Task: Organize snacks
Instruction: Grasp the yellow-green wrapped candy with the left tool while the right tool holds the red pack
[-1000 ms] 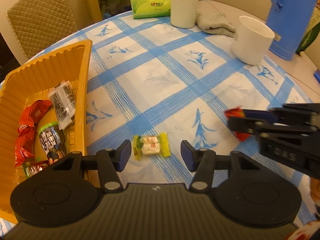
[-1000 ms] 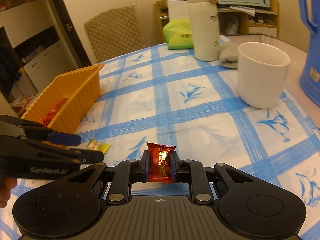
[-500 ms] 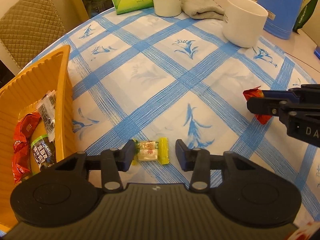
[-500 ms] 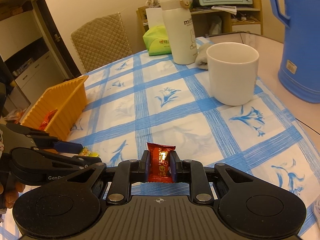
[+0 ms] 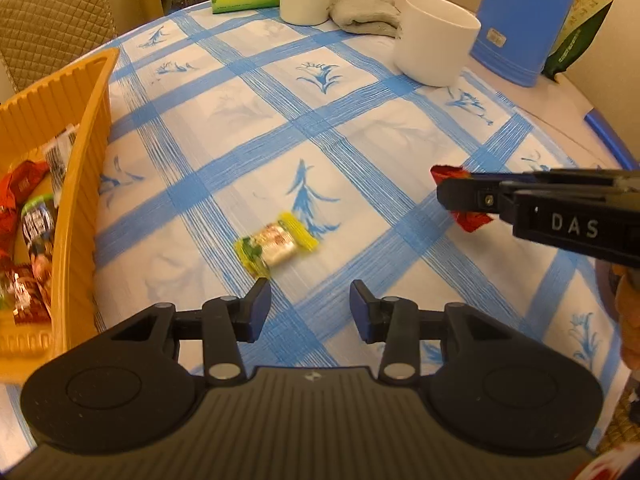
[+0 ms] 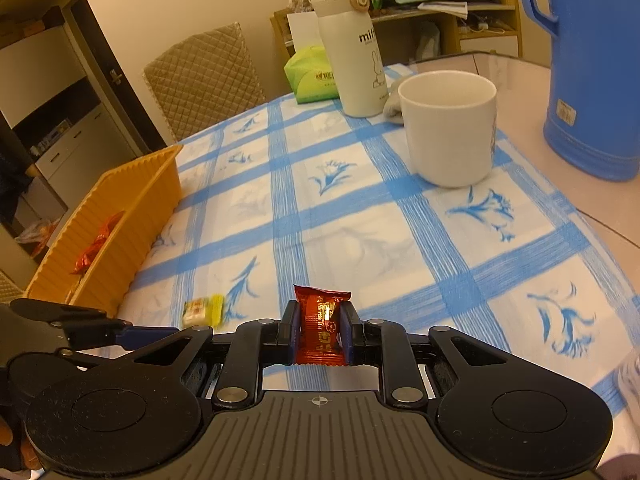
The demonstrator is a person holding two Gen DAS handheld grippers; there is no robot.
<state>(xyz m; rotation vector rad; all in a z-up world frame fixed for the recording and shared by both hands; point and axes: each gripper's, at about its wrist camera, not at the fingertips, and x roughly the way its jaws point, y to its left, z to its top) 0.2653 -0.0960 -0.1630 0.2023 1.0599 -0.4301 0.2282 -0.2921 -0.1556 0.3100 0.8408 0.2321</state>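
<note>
Right tool (image 6: 319, 330) pinches red candy (image 6: 320, 330); left tool (image 5: 310, 310), jaws parted, shows basket (image 5: 76, 208) snacks (image 5: 38, 228).

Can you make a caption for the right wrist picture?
Right gripper pinches a red candy above the blue-checked tablecloth, orange basket at left.

Both handheld tools are made of matte black plastic. Each body is seen to carry a ribbed central panel marked with a small white crosshair, flanked by two rounded housings with shallow circular recesses. The left tongs (image 5: 310, 306) and the right tongs (image 6: 319, 330) are formed by two jointed black arms fixed with silver round-headed screws and tipped with dark blue pads (image 5: 260, 300). White capital letters "DAS" are printed along the side of the right tool (image 5: 576, 226).
</note>
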